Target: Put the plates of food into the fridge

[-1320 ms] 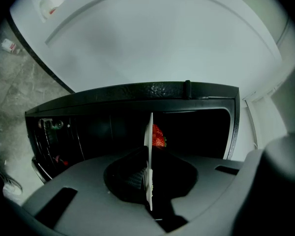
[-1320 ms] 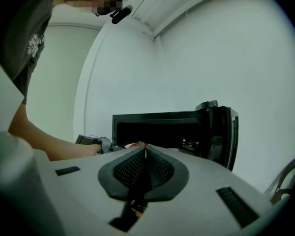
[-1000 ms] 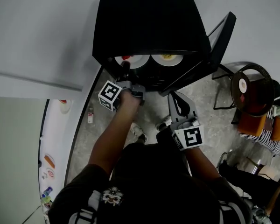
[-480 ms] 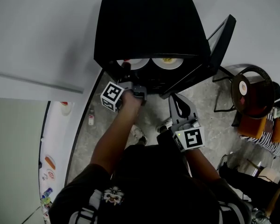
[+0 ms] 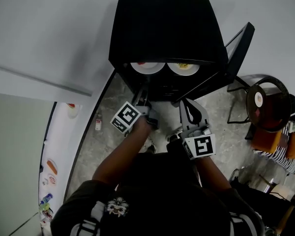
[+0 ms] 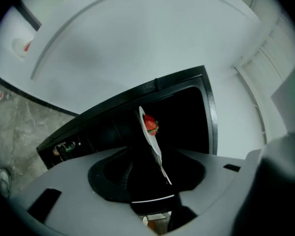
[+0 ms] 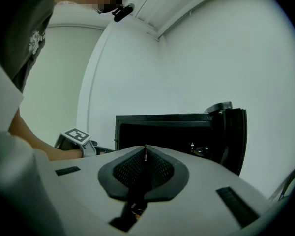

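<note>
The black fridge (image 5: pixel 164 23) stands open. On its shelf sit two white plates: one with a strawberry (image 5: pixel 146 67) on the left, one with yellow food (image 5: pixel 183 68) on the right. My left gripper (image 5: pixel 141 92) is just in front of the opening, below the strawberry plate. Its jaws have just been opening and stand open. In the left gripper view the strawberry plate (image 6: pixel 148 132) appears edge-on in the gap between them, with no pad pressing on it. My right gripper (image 5: pixel 187 103) is shut on nothing and points level at the fridge (image 7: pixel 162 118).
The fridge door (image 5: pixel 238 48) swings out to the right. A round-backed chair (image 5: pixel 265 100) and a seated person in stripes (image 5: pixel 280 146) are further right. A small bottle (image 5: pixel 98 122) stands on the floor by the wall, and a counter with food items (image 5: pixel 51 166) runs along the left.
The left gripper has let go of the strawberry plate, which stays on the fridge shelf, and has drawn back from the opening. The right gripper has kept still.
</note>
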The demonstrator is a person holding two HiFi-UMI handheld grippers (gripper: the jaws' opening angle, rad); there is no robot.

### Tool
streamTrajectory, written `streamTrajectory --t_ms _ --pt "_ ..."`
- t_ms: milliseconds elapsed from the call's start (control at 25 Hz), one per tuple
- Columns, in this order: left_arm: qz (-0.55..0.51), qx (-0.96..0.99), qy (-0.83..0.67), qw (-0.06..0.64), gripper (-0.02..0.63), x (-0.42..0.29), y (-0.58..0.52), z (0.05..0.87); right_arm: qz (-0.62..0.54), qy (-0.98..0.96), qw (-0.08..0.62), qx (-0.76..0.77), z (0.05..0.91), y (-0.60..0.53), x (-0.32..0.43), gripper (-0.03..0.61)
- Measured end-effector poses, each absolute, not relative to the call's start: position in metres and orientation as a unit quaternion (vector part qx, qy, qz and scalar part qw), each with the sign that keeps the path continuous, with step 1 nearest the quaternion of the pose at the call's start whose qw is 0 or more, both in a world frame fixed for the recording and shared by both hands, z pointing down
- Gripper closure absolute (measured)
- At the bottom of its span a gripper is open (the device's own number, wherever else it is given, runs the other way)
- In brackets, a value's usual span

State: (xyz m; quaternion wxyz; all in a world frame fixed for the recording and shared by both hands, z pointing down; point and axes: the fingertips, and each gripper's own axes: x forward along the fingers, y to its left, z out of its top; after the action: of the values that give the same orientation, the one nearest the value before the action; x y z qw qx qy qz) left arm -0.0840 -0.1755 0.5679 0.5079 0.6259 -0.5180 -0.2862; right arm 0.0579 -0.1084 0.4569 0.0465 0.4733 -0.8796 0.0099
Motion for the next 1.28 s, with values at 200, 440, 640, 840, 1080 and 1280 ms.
streamTrajectory --t_ms 200,440,640,840,1080,1280 --pt "-0.229 0.715 -0.515 0.413 0.433 -0.072 -0.152 0.536 0.006 -0.885 0.028 0.465 0.445 -0.111 0.041 0.552" --pt "-0.200 0.789 -0.516 0.269 0.436 -0.076 -0.131 0.479 0.016 -0.891 0.014 0.454 0.441 -0.109 0.031 0.552" --pt "-0.151 0.832 -0.513 0.147 0.440 -0.069 -0.114 0.440 0.010 -0.889 0.006 0.458 0.436 -0.113 0.025 0.552" --pt "-0.126 0.843 -0.512 0.104 0.467 -0.060 -0.103 0.430 -0.001 -0.876 0.011 0.481 0.427 -0.115 0.025 0.552" --pt "-0.107 0.846 -0.520 0.049 0.565 -0.057 -0.095 0.408 0.000 -0.876 0.003 0.482 0.420 -0.113 0.025 0.554" --pt "-0.075 0.851 -0.520 0.020 0.591 -0.057 -0.096 0.406 -0.009 -0.878 -0.023 0.478 0.410 -0.112 0.024 0.554"
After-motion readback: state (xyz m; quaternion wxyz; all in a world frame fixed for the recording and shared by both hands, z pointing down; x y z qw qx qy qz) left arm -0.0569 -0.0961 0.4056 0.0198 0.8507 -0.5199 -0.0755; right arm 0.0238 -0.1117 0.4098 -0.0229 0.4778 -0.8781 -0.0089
